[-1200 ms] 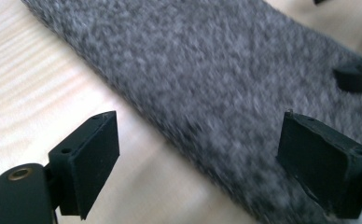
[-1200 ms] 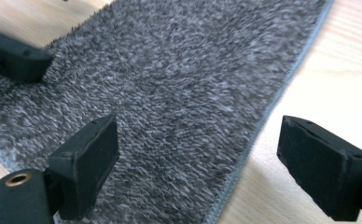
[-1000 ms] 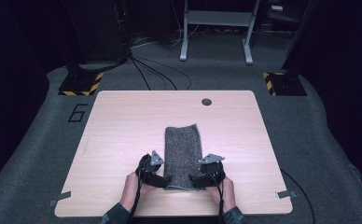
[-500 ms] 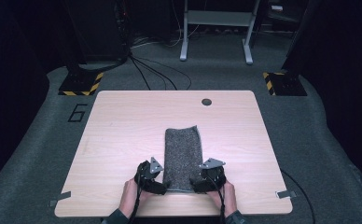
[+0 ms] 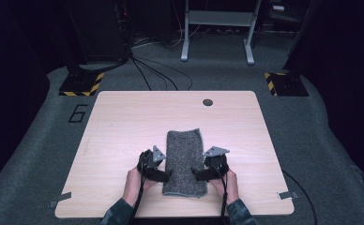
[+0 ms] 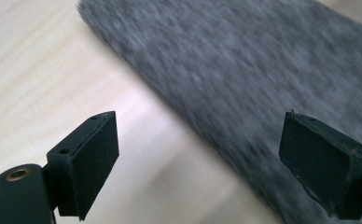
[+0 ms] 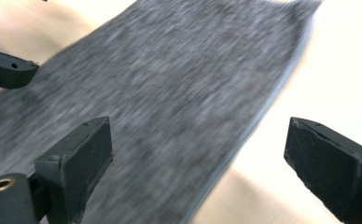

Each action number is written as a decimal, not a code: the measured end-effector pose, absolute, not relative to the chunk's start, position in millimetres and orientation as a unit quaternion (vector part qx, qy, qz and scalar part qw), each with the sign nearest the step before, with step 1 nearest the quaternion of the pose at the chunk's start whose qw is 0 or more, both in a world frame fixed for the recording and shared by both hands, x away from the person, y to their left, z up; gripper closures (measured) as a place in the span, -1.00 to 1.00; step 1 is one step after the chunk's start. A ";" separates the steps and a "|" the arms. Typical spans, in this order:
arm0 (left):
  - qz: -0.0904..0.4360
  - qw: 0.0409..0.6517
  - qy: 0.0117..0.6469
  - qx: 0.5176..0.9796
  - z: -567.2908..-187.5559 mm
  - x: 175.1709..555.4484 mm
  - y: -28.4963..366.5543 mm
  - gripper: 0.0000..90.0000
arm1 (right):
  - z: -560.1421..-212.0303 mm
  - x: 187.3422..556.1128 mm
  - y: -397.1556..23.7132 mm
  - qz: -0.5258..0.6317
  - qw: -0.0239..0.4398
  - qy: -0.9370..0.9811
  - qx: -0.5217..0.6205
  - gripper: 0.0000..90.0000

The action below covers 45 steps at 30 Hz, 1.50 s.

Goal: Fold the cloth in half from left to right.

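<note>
Pale wood makes up the table [image 5: 124, 122], and a grey cloth [image 5: 185, 161] is laid flat on it, near the person's edge. The left gripper [image 5: 167, 174] is held at the cloth's left side with its jaws wide apart and nothing between them. The right gripper [image 5: 195, 174] is held at the cloth's right side; its jaws have just been opened wider, and nothing is pinched there either. The cloth looks already folded into a long strip, so another fold is probably in hand. Next, each near corner would need to be pinched and carried to the far end. A small round hole [image 5: 208, 102] is seen at the table's far edge. Beyond, grey carpet [image 5: 39, 140], black cables [image 5: 152, 70] and a metal stand [image 5: 217, 28] are seen in the dark room.
</note>
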<state>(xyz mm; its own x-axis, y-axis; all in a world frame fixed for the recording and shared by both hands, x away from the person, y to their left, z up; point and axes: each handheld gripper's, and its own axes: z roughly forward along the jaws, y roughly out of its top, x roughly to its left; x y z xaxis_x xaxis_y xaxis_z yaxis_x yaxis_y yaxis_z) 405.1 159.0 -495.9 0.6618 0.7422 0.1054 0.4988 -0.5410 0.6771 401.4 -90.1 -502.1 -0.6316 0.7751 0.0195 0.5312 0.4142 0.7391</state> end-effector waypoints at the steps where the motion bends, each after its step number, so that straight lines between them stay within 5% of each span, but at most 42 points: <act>1: 0.189 0.314 0.367 0.855 -495.4 414.8 158.1 -0.75 | -501.3 410.5 -89.3 0.363 0.165 0.827 0.396 -0.84; 10: 0.180 0.283 0.384 0.860 -512.6 448.2 152.9 -0.76 | -515.1 449.6 -74.1 0.320 0.169 0.843 0.397 -0.83; 31: 0.162 0.318 0.396 0.846 -513.7 425.9 170.9 -0.79 | -522.6 422.0 -73.1 0.332 0.152 0.842 0.397 -0.81; 45: 0.168 0.331 0.433 0.821 -490.0 484.4 180.9 -0.78 | -493.9 459.6 -78.8 0.345 0.169 0.826 0.413 -0.81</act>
<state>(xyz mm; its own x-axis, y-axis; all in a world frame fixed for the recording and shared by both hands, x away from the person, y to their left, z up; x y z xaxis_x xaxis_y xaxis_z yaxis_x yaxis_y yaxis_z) 484.4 180.9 -490.0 0.5692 0.8221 -0.0105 0.5993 -0.4061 0.6899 459.6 -78.8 -493.9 -0.6022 0.7983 0.0056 0.5650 0.4212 0.7095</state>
